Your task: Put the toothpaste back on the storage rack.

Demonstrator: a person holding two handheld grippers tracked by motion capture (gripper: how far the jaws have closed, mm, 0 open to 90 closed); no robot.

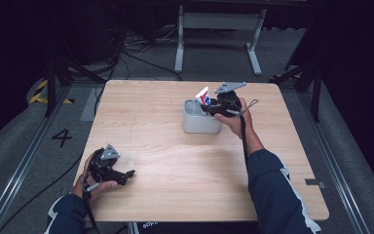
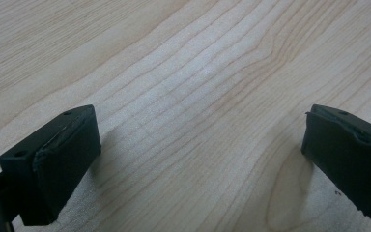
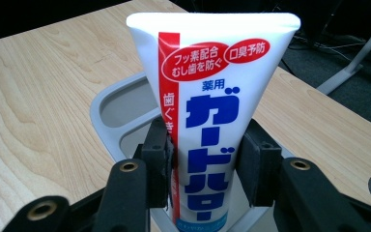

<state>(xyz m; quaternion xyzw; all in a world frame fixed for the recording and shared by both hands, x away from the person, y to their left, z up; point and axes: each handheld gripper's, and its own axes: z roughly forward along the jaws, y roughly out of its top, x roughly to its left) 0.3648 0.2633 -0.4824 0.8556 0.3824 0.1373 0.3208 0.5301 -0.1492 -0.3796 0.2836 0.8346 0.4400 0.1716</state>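
Observation:
A white toothpaste tube with red and blue print stands upright with its lower end inside a grey compartmented holder at the middle of the wooden table's far half. My right gripper reaches in from the right and is shut on the tube, one black pad pressed against each side. At the table's near left corner my left gripper rests low over bare wood, its jaws wide open with nothing between them.
The light wooden table has bare surface between the two hands. Beyond its far edge are a white desk frame, cables on the floor and dark tripod legs at both sides.

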